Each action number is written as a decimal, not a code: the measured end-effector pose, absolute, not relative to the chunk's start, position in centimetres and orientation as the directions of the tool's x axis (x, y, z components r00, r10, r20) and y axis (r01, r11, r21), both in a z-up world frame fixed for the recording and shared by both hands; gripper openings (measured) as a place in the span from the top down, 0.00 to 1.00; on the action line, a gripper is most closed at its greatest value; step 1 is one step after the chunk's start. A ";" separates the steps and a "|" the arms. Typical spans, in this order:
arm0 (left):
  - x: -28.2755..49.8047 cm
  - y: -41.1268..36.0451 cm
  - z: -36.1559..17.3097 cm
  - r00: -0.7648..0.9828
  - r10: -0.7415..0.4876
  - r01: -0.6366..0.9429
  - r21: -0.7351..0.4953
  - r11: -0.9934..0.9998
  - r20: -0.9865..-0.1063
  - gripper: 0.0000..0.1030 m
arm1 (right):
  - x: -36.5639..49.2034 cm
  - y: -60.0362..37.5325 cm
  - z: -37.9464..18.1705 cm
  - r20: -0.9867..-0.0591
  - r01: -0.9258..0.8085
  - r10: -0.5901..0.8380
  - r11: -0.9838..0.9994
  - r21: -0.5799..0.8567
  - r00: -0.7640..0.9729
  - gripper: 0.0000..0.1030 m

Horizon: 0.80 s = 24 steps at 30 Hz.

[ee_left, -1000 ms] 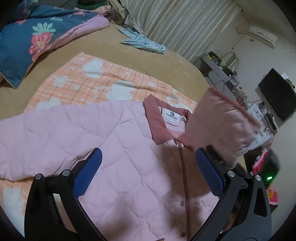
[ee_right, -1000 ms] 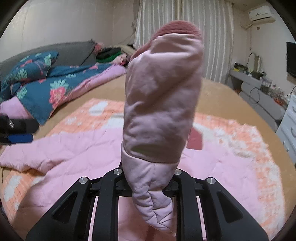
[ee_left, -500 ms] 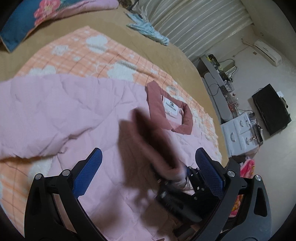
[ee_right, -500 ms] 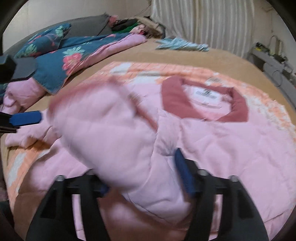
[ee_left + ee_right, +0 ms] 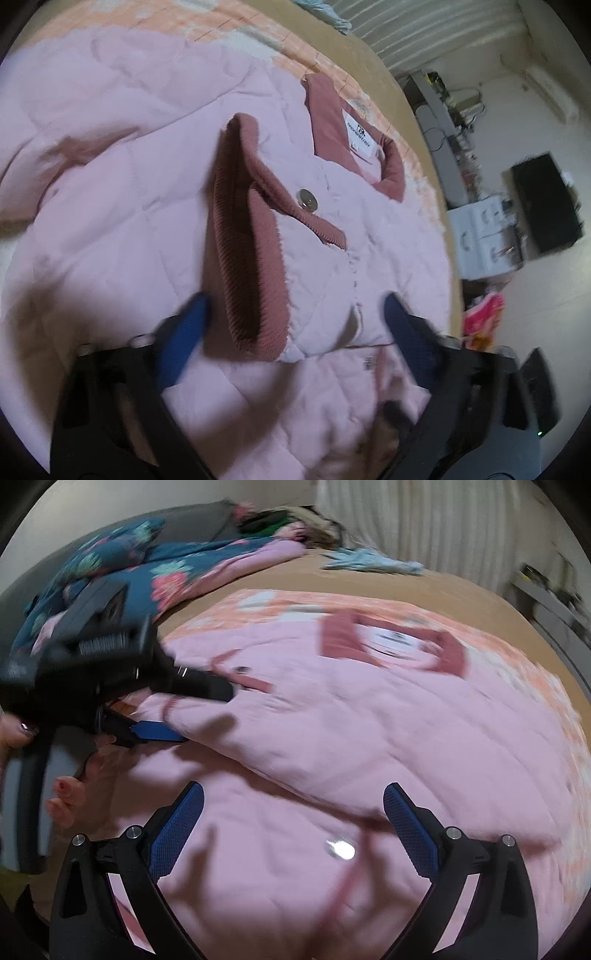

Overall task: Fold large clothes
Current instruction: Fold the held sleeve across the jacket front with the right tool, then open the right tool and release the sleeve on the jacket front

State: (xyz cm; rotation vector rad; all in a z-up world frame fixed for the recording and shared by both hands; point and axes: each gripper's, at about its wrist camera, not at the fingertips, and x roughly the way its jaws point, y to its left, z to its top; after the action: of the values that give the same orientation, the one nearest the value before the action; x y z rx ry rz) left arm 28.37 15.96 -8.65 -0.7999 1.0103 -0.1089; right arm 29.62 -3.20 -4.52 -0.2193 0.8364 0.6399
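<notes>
We see the pink quilted jacket [image 5: 155,192] spread on the bed, one sleeve laid across its chest, long axis running from the left gripper [image 5: 291,339] toward the collar. The ribbed cuff [image 5: 247,266] sits between that gripper's closing jaws, untouched. The right gripper [image 5: 293,830] is opening, empty. Blur obscures the left-side sleeve.

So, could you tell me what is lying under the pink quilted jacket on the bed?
Under the pink quilted jacket an orange checked blanket shows past its collar, over the tan bed cover. How far the blanket reaches beneath the jacket is covered.
</notes>
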 end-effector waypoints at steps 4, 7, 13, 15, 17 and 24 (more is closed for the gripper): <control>28.5 14.2 -7.1 0.584 -0.321 -0.210 -0.521 0.828 -0.745 0.80 | 30.8 -7.7 -3.8 -0.732 -0.508 0.412 0.855 0.105 0.543 0.06; 28.1 13.8 -4.0 0.640 -0.259 -0.165 -0.459 0.873 -0.723 0.85 | 32.1 -10.3 -3.0 -0.733 -0.446 0.386 0.886 0.125 0.561 0.06; 28.6 14.5 0.6 0.717 -0.167 -0.114 -0.350 0.930 -0.677 0.86 | 34.3 -14.4 -0.1 -0.697 -0.338 0.314 0.935 0.108 0.645 0.06; 29.4 14.5 -0.1 0.704 -0.147 -0.126 -0.326 0.937 -0.695 0.86 | 35.3 -15.2 0.3 -0.695 -0.316 0.298 0.943 0.107 0.655 0.06; 30.0 15.0 -1.8 0.675 -0.139 -0.146 -0.315 0.938 -0.725 0.86 | 36.2 -15.5 0.2 -0.701 -0.297 0.270 0.951 0.086 0.660 0.06; 29.9 16.5 -7.0 0.599 -0.146 -0.192 -0.318 0.928 -0.787 0.86 | 38.8 -14.7 -1.6 -0.733 -0.284 0.237 0.957 0.062 0.638 0.06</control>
State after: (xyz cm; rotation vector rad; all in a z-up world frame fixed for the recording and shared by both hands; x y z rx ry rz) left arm 29.88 16.49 -6.98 -0.3943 0.9342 0.0274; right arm 38.84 -14.75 -1.57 -0.0610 0.8279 0.2972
